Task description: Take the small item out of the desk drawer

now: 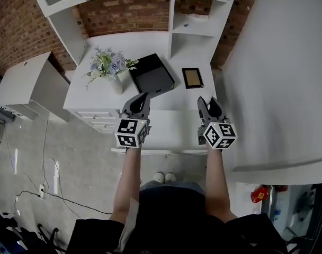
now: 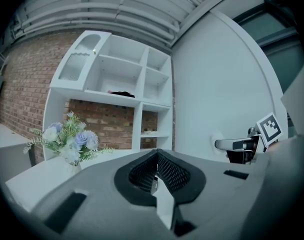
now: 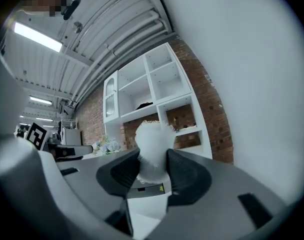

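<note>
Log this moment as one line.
left gripper: shut, empty | right gripper: shut on white fluffy ball | both over white desk

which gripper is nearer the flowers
Left. The left gripper is close by, to the right of the flowers; the right gripper, holding a white pompom, is farther right.

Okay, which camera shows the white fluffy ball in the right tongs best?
The right gripper view: the white fluffy ball sits mid-frame, clamped between the right tongs. The head view shows only those tongs from above, the ball not visible; the left gripper view catches them side-on, too small to show it.
</note>
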`<action>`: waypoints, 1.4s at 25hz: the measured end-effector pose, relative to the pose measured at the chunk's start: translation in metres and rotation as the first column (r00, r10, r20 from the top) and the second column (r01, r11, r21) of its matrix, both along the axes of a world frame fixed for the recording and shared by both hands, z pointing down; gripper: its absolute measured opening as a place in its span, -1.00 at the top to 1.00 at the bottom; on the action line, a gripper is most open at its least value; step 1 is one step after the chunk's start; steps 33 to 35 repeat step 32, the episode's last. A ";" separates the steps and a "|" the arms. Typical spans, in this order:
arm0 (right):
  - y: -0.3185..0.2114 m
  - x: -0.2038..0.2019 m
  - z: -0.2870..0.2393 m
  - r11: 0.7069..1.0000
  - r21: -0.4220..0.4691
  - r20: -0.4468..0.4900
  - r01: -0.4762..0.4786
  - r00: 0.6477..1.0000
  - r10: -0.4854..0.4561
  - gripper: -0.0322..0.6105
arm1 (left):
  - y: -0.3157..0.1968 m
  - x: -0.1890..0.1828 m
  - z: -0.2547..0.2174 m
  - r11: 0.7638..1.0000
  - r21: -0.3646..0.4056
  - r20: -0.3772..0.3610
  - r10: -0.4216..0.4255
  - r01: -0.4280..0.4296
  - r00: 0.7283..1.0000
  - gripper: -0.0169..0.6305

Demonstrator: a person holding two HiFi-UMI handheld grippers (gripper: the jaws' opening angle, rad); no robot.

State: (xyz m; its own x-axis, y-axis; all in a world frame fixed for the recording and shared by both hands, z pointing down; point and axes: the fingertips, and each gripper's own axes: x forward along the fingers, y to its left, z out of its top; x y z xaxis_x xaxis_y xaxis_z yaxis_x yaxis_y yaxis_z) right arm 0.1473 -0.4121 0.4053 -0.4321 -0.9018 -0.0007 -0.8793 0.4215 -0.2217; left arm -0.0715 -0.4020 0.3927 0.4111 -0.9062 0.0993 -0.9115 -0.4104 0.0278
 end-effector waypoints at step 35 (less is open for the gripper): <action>-0.004 -0.014 0.008 1.000 -0.015 -0.038 0.013 0.999 -0.013 0.40 | -0.002 -0.011 0.013 0.999 -0.034 -0.005 -0.011 0.011 1.000 0.92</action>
